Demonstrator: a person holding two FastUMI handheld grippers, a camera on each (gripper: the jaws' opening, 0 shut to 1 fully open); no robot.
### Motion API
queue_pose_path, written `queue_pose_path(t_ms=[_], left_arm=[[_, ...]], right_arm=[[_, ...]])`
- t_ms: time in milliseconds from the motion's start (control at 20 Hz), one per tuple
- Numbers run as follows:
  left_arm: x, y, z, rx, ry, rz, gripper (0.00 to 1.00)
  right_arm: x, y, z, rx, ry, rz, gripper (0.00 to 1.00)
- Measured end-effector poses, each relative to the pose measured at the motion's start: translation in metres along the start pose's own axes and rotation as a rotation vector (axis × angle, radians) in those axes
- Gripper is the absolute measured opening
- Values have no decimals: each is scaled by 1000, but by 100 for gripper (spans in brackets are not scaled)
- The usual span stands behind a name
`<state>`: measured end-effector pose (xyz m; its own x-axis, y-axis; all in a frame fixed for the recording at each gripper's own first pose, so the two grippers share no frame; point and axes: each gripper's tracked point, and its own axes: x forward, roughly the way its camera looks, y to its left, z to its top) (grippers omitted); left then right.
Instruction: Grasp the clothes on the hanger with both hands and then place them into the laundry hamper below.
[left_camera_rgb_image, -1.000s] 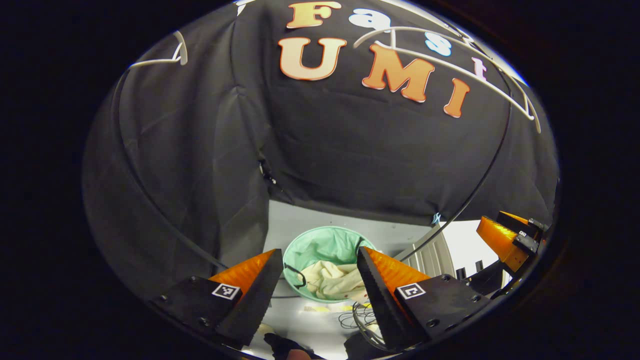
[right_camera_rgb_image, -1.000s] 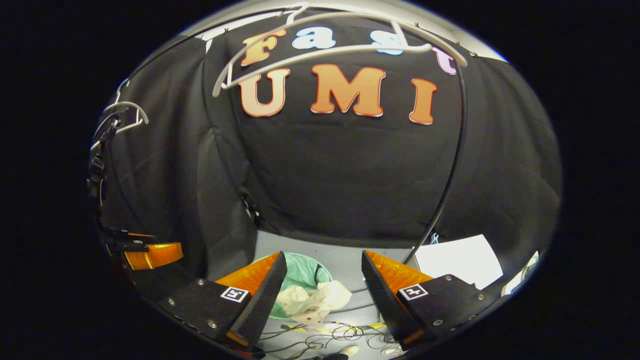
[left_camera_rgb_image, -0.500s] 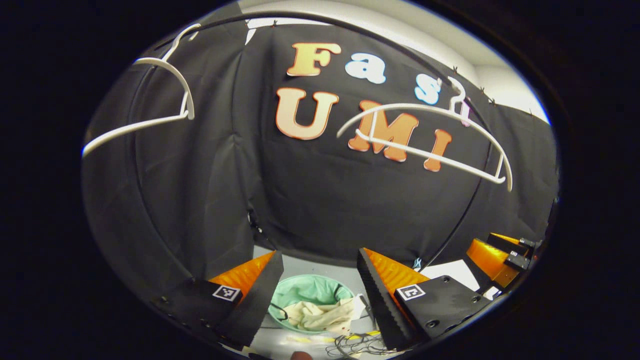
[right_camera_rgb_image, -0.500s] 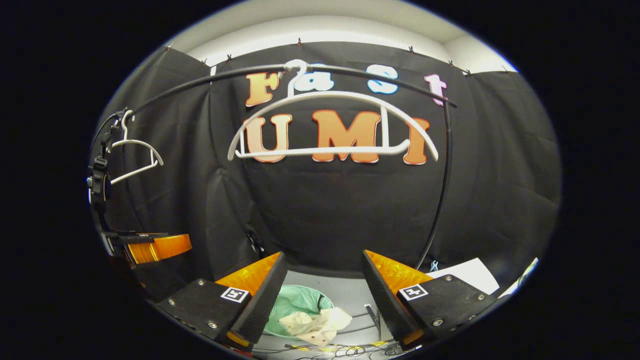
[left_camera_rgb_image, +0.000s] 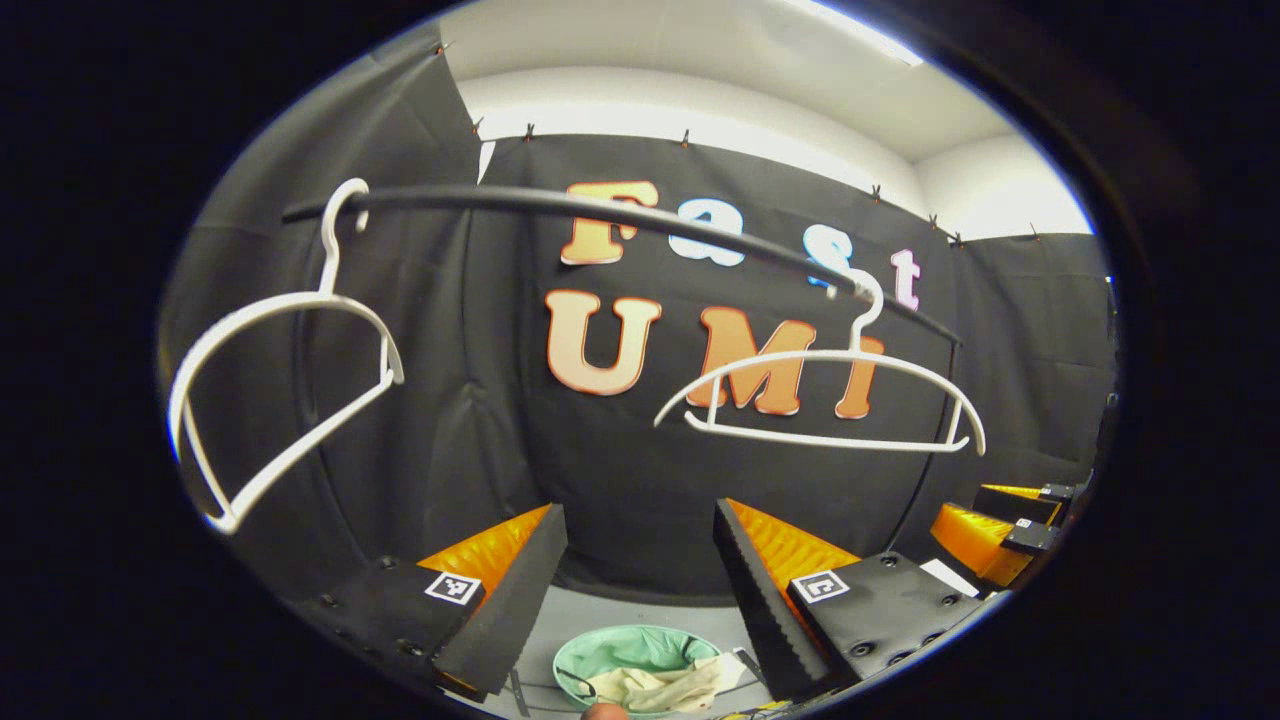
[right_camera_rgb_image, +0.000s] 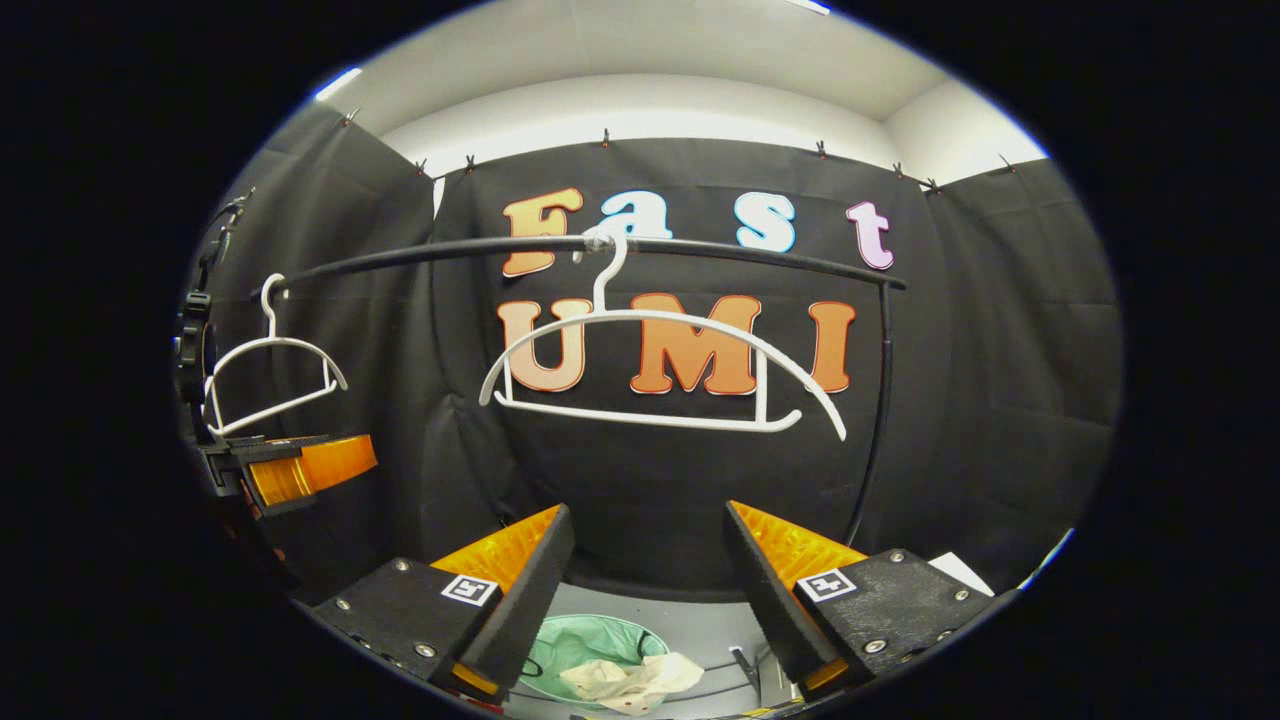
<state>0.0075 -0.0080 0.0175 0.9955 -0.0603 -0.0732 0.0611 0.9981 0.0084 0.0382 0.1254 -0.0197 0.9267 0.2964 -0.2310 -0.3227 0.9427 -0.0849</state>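
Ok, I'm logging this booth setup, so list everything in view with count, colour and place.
rail: one, black, running across the top of the booth.
hangers: two, white, bare, hooked on the rail, one at the left end, one near the middle.
hamper: one, pale green, on the floor below.
clothes: one cream bundle, lying in the hamper.
paper: one white sheet, on the floor at right.
left gripper: open, holding nothing.
right gripper: open, holding nothing.
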Motion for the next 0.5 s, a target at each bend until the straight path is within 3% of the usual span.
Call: queue_pose_path(t_ms=[100,150,250,400,500], left_arm=[[-6,-3,16,15,-48,0,94],[-9,-3,21,22,-65,0,94],[-12,-7,25,24,-81,-5,94],[-17,-17,30,7,-102,-24,97],[-20,-19,32,16,-112,-31,94]], right_arm=[[-4,-5,6,-3,-19,-17,99],[-9,-8,9,-8,-28,-25,88],[-12,-11,11,-8,-38,-37,93],[-17,-13,8,14,-34,-50,93],[-21,-14,6,19,-30,-59,93]])
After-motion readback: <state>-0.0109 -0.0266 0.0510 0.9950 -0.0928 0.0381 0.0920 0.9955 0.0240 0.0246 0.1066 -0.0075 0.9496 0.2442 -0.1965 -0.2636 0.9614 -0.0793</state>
